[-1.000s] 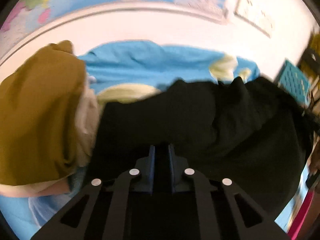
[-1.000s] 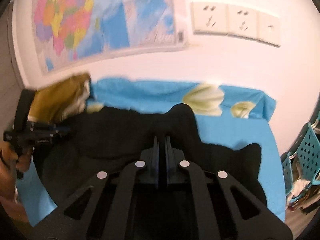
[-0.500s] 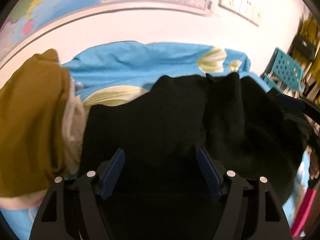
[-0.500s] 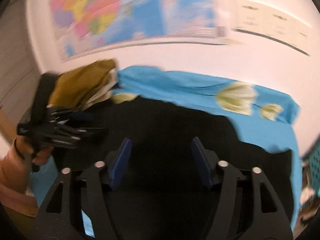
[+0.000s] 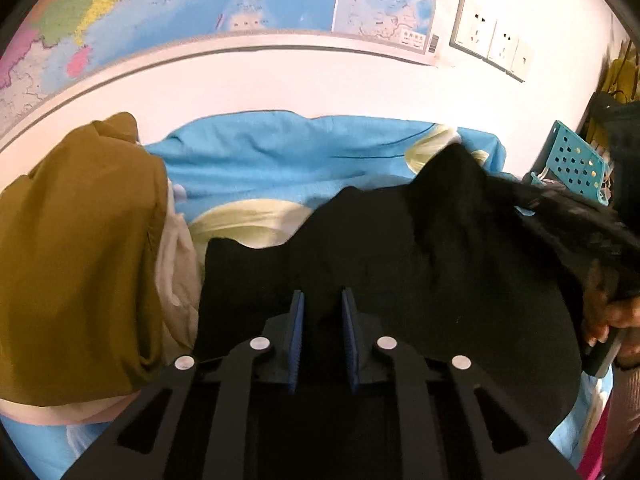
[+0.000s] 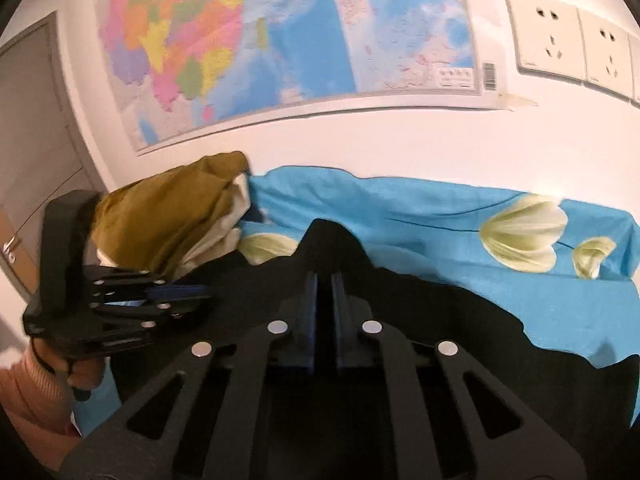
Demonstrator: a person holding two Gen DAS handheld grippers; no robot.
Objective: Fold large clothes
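From the left wrist view, your left gripper (image 5: 320,332) was spread wide over the black garment (image 5: 420,264) half a second ago, and now its jaws are closing with a ridge of the black cloth between the blue pads (image 5: 297,332); a narrow gap remains, so I cannot tell whether the pads are pressing yet. The gripper points steeply down at the cloth directly beneath and ahead of it. To its left sits the mustard-brown pile (image 5: 76,248), and beyond the fingertips lies the blue flowered sheet (image 5: 280,160). Far to the right, your right hand (image 5: 608,320) lifts a black edge.

From the right wrist view, your right gripper (image 6: 324,304) has gone from wide open half a second ago to nearly closed, its jaws closing on a peak of the black garment (image 6: 460,340) that rises just past the tips. The sheet and the wall map (image 6: 280,40) have slid across the view, so this hand has travelled sideways. It tilts moderately down. Your left hand (image 6: 64,364) holds its tool low to the left, beside the mustard pile.

I judge you have re-gripped both sides at fresh points, ready to carry the next fold.
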